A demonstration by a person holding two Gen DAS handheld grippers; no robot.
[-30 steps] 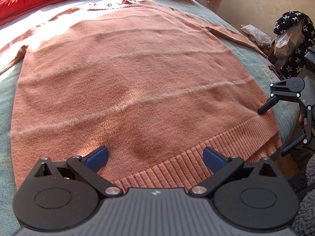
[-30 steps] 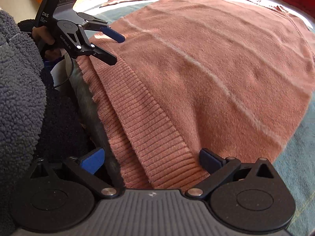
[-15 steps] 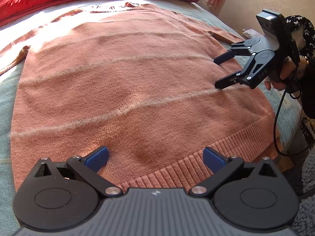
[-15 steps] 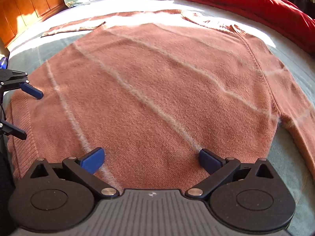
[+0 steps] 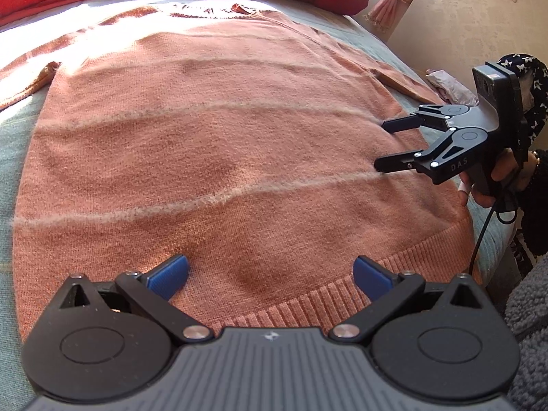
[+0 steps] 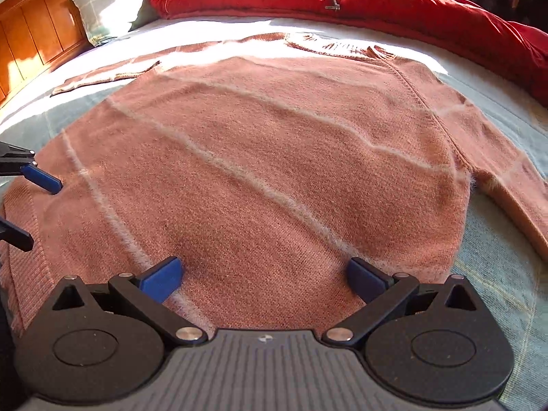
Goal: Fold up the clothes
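A salmon-pink knit sweater with thin pale stripes lies flat, spread out on the bed, with its ribbed hem nearest me. Its sleeves stretch out to the sides. My left gripper hovers open just over the hem, with nothing between its blue pads. My right gripper is open over the sweater's right side edge, halfway up the body, with a hand holding it. In the right wrist view the right gripper stands open above the knit, and the left gripper shows at the left edge.
A red duvet is bunched along the far side of the bed. A checked pillow leans on a wooden headboard. Pale blue sheet shows around the sweater. A dark star-patterned cloth hangs beyond the bed's right edge.
My right gripper has swung from the hem's right corner up along the sweater's right side and now faces across the body. The left gripper has barely moved. Both stay open.
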